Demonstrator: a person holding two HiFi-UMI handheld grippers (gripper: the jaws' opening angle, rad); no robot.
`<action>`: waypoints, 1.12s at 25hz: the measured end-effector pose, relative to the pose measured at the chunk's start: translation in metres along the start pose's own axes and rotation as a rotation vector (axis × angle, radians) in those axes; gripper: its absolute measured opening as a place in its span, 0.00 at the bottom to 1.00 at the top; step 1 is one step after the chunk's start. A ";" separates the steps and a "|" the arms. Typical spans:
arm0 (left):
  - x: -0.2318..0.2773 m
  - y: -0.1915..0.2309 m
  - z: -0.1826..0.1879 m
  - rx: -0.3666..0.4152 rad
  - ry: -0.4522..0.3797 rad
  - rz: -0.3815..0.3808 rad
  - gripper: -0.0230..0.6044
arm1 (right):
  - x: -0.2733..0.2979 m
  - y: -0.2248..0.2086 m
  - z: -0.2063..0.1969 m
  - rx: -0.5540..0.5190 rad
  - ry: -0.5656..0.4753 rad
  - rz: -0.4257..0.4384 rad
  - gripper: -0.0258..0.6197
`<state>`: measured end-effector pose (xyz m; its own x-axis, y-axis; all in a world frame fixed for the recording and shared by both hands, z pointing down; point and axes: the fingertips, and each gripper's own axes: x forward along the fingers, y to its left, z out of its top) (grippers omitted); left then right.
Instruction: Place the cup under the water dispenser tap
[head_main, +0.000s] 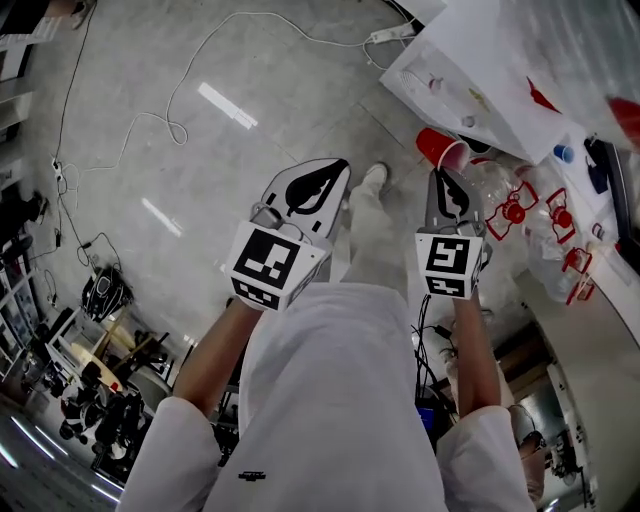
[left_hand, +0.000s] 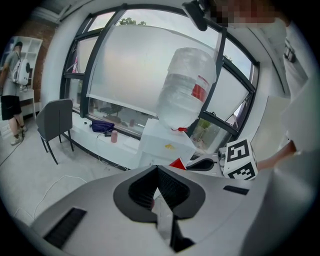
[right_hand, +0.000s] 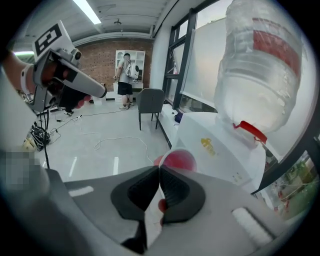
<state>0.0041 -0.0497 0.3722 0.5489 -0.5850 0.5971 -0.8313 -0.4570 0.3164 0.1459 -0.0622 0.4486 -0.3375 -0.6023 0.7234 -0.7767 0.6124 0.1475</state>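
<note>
My right gripper (head_main: 447, 178) is shut on the rim of a red cup (head_main: 438, 148), which sticks out ahead of the jaws. In the right gripper view the cup (right_hand: 177, 161) hangs in front of the white water dispenser (right_hand: 215, 150), below its upturned clear bottle (right_hand: 260, 70). The cup's wall shows between the pads. My left gripper (head_main: 335, 165) is level with the right one, to its left, shut with nothing in it. Its own view shows the dispenser (left_hand: 165, 142), the bottle (left_hand: 187, 90) and a corner of the red cup (left_hand: 177, 163) next to the right gripper (left_hand: 200, 164).
Several clear bottles with red handles (head_main: 515, 210) lie beside the dispenser (head_main: 470, 80). Cables and a power strip (head_main: 390, 33) run over the grey floor. A grey chair (right_hand: 150, 102) stands by the window and a person (right_hand: 125, 75) stands far back. Equipment (head_main: 100, 370) crowds the lower left.
</note>
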 end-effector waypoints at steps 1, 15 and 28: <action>0.003 0.002 -0.002 -0.010 -0.003 0.002 0.04 | 0.005 0.000 -0.004 -0.003 0.005 0.001 0.07; 0.036 0.023 -0.031 -0.038 0.010 0.007 0.04 | 0.070 0.005 -0.041 -0.059 0.057 -0.006 0.07; 0.063 0.044 -0.067 -0.073 0.037 0.018 0.04 | 0.128 0.009 -0.064 -0.150 0.090 -0.015 0.07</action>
<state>-0.0039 -0.0621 0.4730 0.5315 -0.5667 0.6295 -0.8458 -0.3956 0.3579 0.1298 -0.1012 0.5854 -0.2725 -0.5676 0.7769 -0.6907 0.6775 0.2528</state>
